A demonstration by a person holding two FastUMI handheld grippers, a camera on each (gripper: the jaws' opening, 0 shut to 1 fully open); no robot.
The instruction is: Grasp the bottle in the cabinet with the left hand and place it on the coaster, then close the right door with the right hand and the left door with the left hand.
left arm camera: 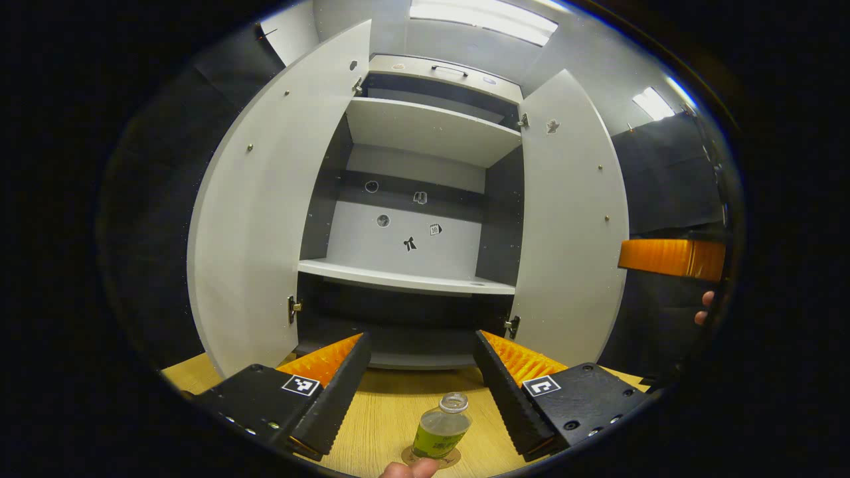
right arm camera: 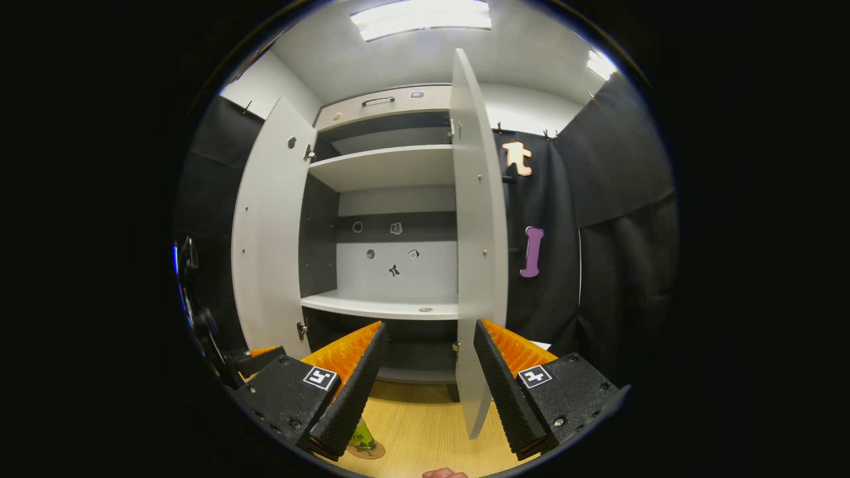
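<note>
Green-labelled bottle (left arm camera: 441, 428) already stands on the coaster (left arm camera: 431, 457) on the desk (left arm camera: 378, 418), between the released left claw (left arm camera: 420, 392) fingers, while both doors remain open for the spread right claw (right arm camera: 425, 388).

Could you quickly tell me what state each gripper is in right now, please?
Left gripper: open, holding nothing; the bottle stands on the coaster.
Right gripper: open, holding nothing.
</note>
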